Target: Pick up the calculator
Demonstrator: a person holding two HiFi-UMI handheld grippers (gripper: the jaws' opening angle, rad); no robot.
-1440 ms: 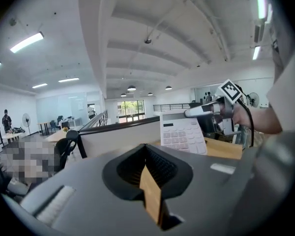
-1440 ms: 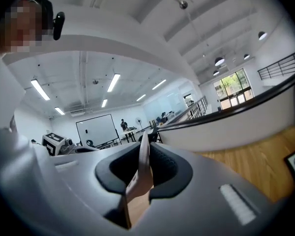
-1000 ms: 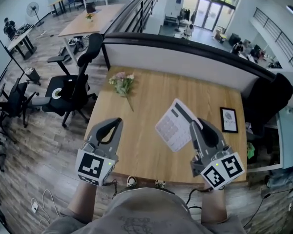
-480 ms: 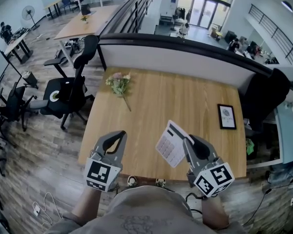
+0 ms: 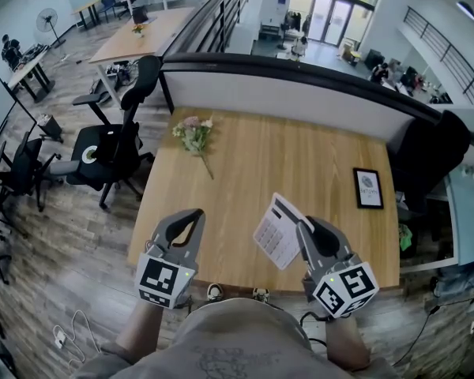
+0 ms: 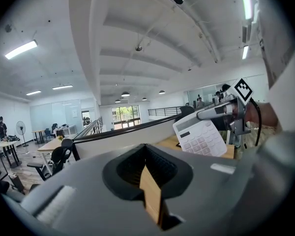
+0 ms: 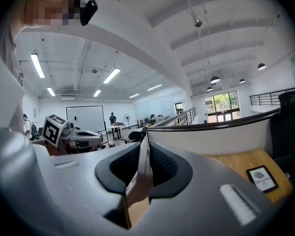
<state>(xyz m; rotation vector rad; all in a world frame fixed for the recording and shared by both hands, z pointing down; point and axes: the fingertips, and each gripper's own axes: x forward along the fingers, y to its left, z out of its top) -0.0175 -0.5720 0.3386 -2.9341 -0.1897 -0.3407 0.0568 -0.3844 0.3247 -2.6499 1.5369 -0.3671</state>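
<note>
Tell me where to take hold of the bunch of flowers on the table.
Grip the bare stems, not the blooms. The bunch of flowers lies flat on the table, blooms at the far end and thin stems trailing toward the person. It is probably best to come down from above at the near end, with the jaws set across the stems.

Wooden table, office chair, plank floor

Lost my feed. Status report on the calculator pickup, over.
Right gripper shut on calculator, held tilted above table. Left gripper shut, empty. Flowers and picture frame well clear.
</note>
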